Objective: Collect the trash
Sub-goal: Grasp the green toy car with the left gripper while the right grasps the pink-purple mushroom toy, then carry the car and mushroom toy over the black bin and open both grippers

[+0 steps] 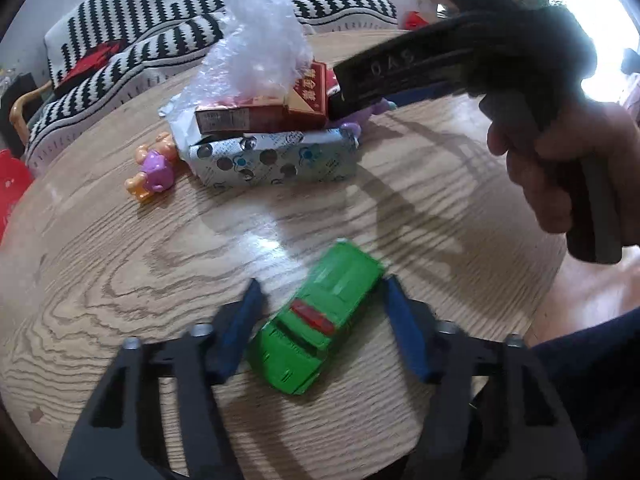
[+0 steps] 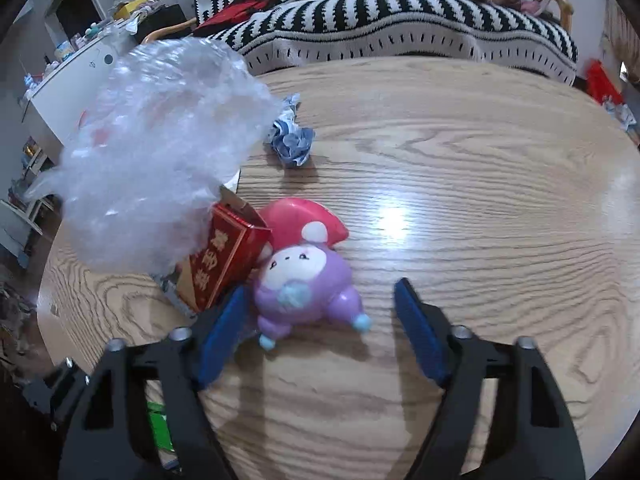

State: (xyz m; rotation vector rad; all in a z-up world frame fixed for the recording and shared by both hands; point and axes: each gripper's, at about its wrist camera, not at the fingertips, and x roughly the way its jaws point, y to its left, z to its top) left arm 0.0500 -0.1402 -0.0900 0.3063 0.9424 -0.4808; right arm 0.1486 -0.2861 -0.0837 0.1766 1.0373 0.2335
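On the round wooden table (image 1: 120,280), the left gripper (image 1: 320,292) straddles a green toy car (image 1: 316,320), jaws spread, the right pad at the car's side and the left just clear. The right gripper (image 2: 320,300) stands spread around a purple figure (image 2: 308,280), touching it only at the left pad. Trash lies mid-table: bubble wrap (image 2: 160,152) over a red box (image 2: 224,264), with a crumpled wrapper (image 2: 292,140) nearer the far edge.
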